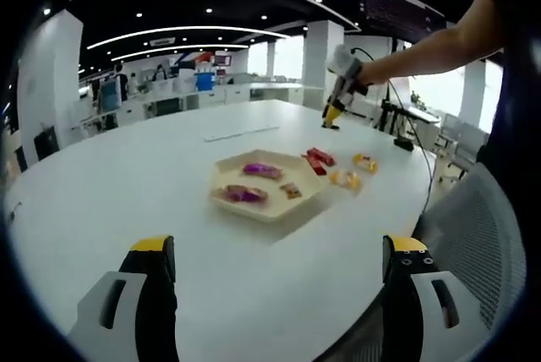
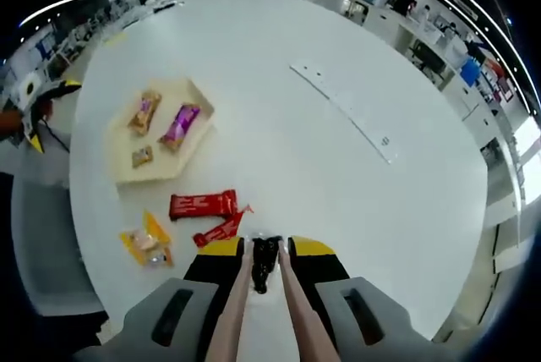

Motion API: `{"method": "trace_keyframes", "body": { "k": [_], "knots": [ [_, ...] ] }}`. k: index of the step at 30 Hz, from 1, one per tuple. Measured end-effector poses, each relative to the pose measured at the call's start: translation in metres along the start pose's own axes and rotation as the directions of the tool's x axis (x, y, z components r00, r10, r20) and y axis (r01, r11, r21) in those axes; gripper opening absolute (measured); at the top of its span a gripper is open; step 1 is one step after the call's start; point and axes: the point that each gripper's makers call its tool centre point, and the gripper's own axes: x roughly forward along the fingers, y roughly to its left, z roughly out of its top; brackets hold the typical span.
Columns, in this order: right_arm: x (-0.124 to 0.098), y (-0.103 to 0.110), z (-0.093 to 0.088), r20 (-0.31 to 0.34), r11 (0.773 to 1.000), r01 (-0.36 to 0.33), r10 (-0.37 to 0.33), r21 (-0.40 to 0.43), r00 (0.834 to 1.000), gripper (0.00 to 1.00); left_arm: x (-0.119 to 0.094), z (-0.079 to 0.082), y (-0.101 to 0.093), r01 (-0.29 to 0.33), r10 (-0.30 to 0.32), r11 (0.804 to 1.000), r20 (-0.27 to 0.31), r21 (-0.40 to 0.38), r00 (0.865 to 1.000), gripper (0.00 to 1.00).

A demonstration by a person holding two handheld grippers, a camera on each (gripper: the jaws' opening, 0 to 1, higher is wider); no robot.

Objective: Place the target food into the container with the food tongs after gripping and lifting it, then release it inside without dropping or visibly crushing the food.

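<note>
A big round white table (image 1: 127, 193) carries a shallow cream tray (image 1: 269, 209), and in the left gripper view the left gripper (image 1: 279, 269) hangs low in front of it with its yellow-tipped jaws spread wide and nothing between them. In the tray lie two purple-wrapped bars (image 1: 262, 170) and a small brown snack (image 1: 291, 190). Just beside the tray, on the bare tabletop, sit two red-wrapped bars (image 1: 319, 159) and a couple of yellow-wrapped snacks (image 1: 347, 179) — all of it still outside the container. Across the table a person's arm (image 1: 431, 41) holds the right gripper (image 1: 331, 117) up above the food. From the right gripper view, looking down, that gripper (image 2: 264, 248) is closed around a pair of food tongs (image 2: 262, 311) — the tong arms run up between the jaws, their tips hovering close over the nearer red bar (image 2: 218, 231), apart from it as far as I can see. A long pale strip (image 2: 345, 108) lies well away on the table.
</note>
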Motion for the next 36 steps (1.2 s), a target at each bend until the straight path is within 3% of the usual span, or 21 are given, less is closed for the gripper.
{"method": "trace_keyframes", "body": {
  "k": [19,36],
  "knots": [
    [0.0,0.031,0.047,0.02,0.993,-0.025,0.027,-0.114,0.999,0.19,-0.002,0.004,0.001,-0.01,0.01,1.0,0.017,0.003,1.0,0.99],
    [0.017,0.08,0.103,0.054,0.983,-0.075,0.085,-0.169,0.995,0.2,-0.004,0.007,0.002,-0.019,0.019,1.0,0.032,0.005,0.999,0.99]
  ]
}}
